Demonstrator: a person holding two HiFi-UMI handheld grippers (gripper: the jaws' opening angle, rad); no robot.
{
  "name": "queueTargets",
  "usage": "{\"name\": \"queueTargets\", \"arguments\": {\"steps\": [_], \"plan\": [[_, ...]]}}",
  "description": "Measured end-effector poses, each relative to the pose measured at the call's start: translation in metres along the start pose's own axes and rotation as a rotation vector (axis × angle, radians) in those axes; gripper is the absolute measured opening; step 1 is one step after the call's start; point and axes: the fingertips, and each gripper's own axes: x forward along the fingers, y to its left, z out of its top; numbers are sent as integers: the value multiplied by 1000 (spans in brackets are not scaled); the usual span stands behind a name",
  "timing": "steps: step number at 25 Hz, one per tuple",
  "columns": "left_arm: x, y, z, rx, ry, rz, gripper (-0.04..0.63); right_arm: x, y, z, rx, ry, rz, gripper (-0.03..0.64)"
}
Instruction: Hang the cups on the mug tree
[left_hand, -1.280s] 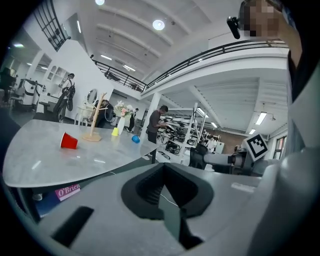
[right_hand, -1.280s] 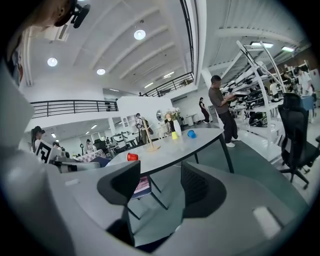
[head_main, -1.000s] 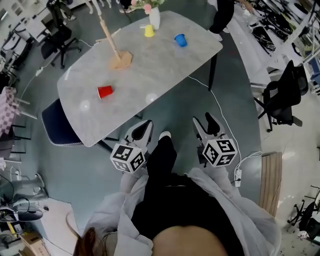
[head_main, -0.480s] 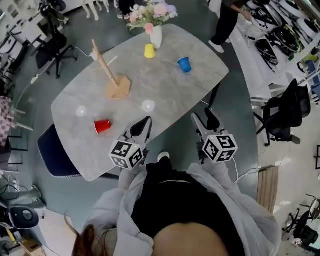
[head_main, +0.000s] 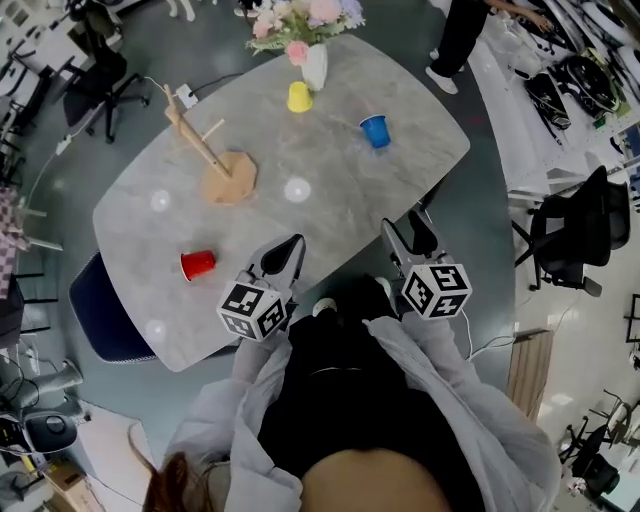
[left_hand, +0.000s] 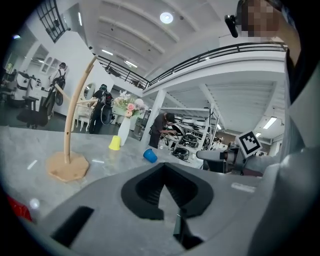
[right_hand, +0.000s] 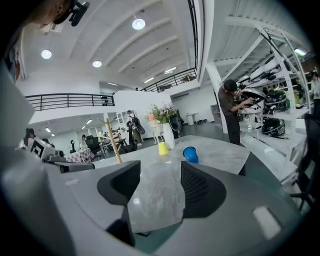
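Hovering empty: left gripper (head_main: 289, 247), right gripper (head_main: 407, 228) (jaws apart).

Table (head_main: 330, 160) glossy grey marble-look; mug tree (head_main: 230, 180) matt pale wood; red cup (head_main: 197, 264) smooth plastic.

The person wears a loose pale grey jacket (head_main: 430, 400) with wide sleeves, open over black clothes (head_main: 340, 400), and these fill the lower middle of the head view. Reddish-brown hair (head_main: 172, 488) shows at the bottom left edge. A white shoe tip (head_main: 322, 307) peeks out near the centre. The left gripper (head_main: 283, 257) and right gripper (head_main: 407, 236) have smooth light grey housings with black ribbed jaw pads. The left cube (head_main: 253, 311) and right cube (head_main: 436, 291) are white, printed with black square markers.
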Motion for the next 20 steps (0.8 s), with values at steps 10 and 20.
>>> {"name": "queueTargets", "arguments": {"steps": [10, 20], "plan": [[60, 52, -3, -87, -9, 174, -2, 109, -76, 9, -45, 107, 13, 253], [121, 99, -6, -201, -6, 395, -2, 227, -146, -12, -22, 291, 63, 301]]}}
